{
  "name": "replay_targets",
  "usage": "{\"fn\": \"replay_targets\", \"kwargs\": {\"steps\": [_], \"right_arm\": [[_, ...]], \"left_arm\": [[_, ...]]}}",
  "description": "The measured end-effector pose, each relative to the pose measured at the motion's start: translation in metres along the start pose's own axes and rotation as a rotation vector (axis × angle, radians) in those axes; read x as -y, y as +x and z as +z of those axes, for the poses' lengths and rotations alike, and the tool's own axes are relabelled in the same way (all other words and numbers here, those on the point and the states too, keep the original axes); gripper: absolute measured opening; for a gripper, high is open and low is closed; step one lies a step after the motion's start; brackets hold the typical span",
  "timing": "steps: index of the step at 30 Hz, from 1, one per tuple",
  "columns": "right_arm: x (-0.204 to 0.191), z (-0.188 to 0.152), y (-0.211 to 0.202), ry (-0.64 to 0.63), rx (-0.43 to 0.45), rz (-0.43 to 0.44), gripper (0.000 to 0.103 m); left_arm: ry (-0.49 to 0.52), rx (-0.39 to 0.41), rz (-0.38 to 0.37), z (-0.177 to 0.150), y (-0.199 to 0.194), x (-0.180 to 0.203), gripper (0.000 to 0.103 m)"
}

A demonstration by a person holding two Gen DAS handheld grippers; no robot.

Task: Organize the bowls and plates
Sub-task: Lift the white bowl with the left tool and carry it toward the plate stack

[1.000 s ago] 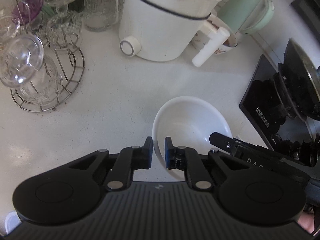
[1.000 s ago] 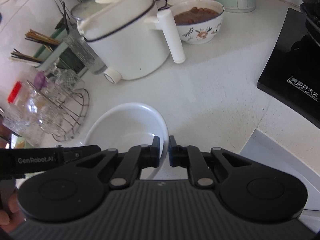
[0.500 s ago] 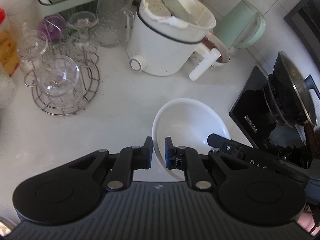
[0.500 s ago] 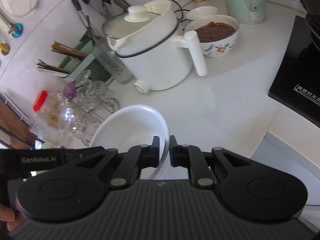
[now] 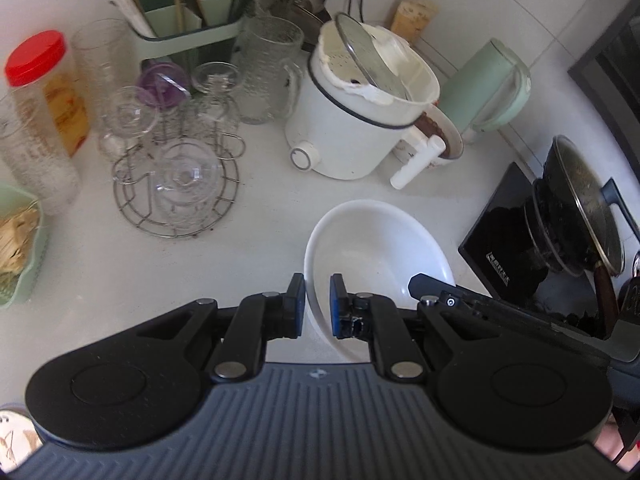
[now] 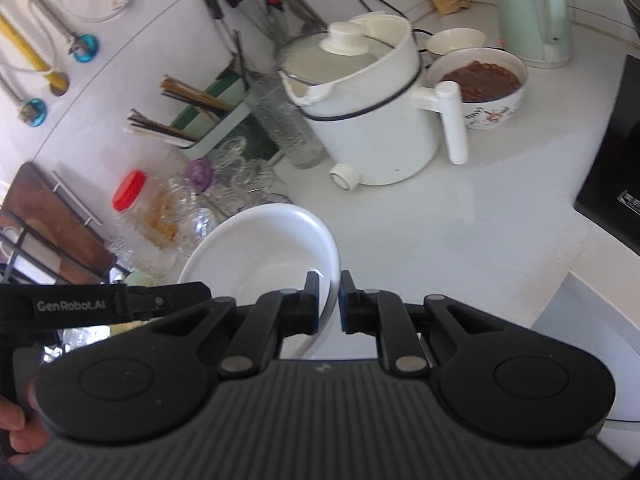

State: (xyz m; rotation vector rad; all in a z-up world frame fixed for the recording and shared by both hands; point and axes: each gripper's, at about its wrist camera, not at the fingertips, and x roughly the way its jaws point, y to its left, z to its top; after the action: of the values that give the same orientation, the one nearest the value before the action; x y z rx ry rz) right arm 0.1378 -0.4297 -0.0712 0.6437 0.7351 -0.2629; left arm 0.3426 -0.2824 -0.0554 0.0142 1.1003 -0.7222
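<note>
A plain white bowl (image 5: 378, 248) hangs in the air above the white counter, held by both grippers at once. My left gripper (image 5: 317, 306) is shut on the bowl's left rim, one pad outside and one inside. The same white bowl (image 6: 264, 256) shows in the right wrist view, where my right gripper (image 6: 329, 304) is shut on its right rim. The other gripper's black finger (image 5: 460, 300) reaches into the bowl from the right in the left wrist view.
Behind stand a white electric pot (image 5: 360, 120), a wire rack of glasses (image 5: 176, 188), a glass jug (image 5: 268, 68), a red-lidded jar (image 5: 44, 88), a chopstick holder (image 5: 188, 28), a mint kettle (image 6: 532, 8) and a bowl of brown food (image 6: 480, 80). A black cooktop (image 5: 508, 256) with pans lies right.
Both grippers have risen with the bowl between them. The counter and its objects look farther away, and more of the back wall and left-hand clutter has come into view.
</note>
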Motion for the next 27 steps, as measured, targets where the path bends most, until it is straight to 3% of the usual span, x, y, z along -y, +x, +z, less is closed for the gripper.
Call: {"fn": "replay_targets", "kwargs": {"steps": [17, 27], "right_arm": [[-0.054, -0.007, -0.006, -0.092, -0.002, 0.043, 0.014], [-0.107, -0.025, 0.010, -0.224, -0.068, 0.052, 0.014]], "left_arm": [[-0.066, 0.108, -0.002, -0.018, -0.060, -0.040, 0.013], [-0.176, 0.154, 0.022, -0.058, -0.084, -0.096, 0.013]]}}
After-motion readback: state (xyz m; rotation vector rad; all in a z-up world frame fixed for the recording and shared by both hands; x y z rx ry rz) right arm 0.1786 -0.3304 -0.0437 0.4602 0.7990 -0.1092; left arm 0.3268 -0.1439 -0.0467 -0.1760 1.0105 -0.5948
